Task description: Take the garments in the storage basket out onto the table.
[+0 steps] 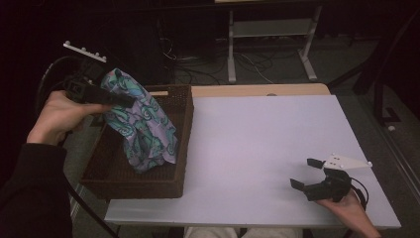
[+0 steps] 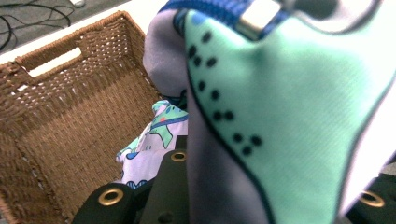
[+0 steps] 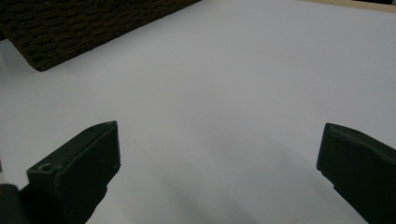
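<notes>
The left hand-held gripper (image 1: pixel 126 101) is clenched on a piece of cloth (image 1: pixel 143 124). The cloth is purple and green with swirly shapes on it. It hangs from the jaws, up over the brown woven basket (image 1: pixel 184 144). The bottom end of the cloth dips down inside the basket. The basket sits at the left edge of the desk (image 1: pixel 257 148), and part of it sticks out past that edge.

In the left gripper view, the cloth (image 2: pixel 280 116) is right up close, green with dark dots, and the basket (image 2: pixel 70 107) is below it.

The right hand-held gripper (image 1: pixel 304 173) rests near the front right corner of the desk. Its jaws stand wide apart with nothing in them. In the right gripper view, the white desk (image 3: pixel 224 79) lies between them.
</notes>
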Demonstrator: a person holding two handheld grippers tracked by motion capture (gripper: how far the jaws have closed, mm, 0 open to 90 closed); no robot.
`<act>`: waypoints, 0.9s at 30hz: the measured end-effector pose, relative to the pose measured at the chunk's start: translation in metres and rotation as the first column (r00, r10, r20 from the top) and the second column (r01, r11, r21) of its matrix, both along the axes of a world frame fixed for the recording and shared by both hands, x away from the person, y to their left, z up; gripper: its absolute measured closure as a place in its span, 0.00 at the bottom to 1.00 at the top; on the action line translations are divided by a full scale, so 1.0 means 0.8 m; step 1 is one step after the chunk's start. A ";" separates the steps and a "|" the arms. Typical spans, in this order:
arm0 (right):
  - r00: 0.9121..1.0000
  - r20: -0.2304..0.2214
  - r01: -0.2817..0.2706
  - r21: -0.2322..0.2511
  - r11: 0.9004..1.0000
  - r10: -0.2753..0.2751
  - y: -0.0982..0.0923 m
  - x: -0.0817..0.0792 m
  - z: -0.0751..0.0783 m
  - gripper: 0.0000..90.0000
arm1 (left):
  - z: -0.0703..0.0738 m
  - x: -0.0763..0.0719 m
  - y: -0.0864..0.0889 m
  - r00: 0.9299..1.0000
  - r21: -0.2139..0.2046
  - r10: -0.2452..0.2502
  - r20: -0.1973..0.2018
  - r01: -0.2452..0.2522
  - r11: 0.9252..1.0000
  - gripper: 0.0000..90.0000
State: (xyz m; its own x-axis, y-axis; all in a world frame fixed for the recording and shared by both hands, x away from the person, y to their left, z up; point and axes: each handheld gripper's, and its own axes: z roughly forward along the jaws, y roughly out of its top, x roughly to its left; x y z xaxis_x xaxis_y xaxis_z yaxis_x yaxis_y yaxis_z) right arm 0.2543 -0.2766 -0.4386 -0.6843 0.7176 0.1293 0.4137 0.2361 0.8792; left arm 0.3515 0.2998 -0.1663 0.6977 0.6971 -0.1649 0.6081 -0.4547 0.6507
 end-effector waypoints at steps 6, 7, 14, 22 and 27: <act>1.000 0.000 -0.002 -0.001 1.000 0.002 0.001 0.000 0.000 0.00 | 0.021 -0.003 0.003 1.000 0.002 0.004 0.013 -0.004 1.000 0.90; 1.000 -0.001 -0.003 -0.002 1.000 0.003 0.001 0.000 0.000 0.00 | 0.026 -0.003 0.004 1.000 0.006 0.009 0.016 -0.009 1.000 0.90; 1.000 0.001 -0.008 -0.005 1.000 0.008 0.001 0.000 -0.001 0.00 | 0.049 -0.005 0.000 1.000 0.024 0.011 0.028 -0.012 1.000 0.90; 1.000 0.003 -0.010 -0.005 1.000 0.010 0.002 0.000 0.000 0.00 | 0.078 -0.004 -0.017 0.999 0.056 -0.010 0.036 0.008 0.998 0.90; 1.000 0.000 -0.012 -0.003 1.000 0.012 0.002 -0.001 0.000 0.00 | 0.095 -0.003 -0.038 0.999 0.078 -0.037 0.037 0.034 0.996 0.90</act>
State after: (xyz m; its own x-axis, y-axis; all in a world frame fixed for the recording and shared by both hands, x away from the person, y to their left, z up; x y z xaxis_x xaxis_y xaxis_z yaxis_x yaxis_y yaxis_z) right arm 0.2535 -0.2749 -0.4387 -0.6932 0.7094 0.1272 0.4103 0.2434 0.8788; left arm 0.3493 0.2693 -0.0906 0.7273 0.6811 -0.0838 0.5655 -0.5257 0.6354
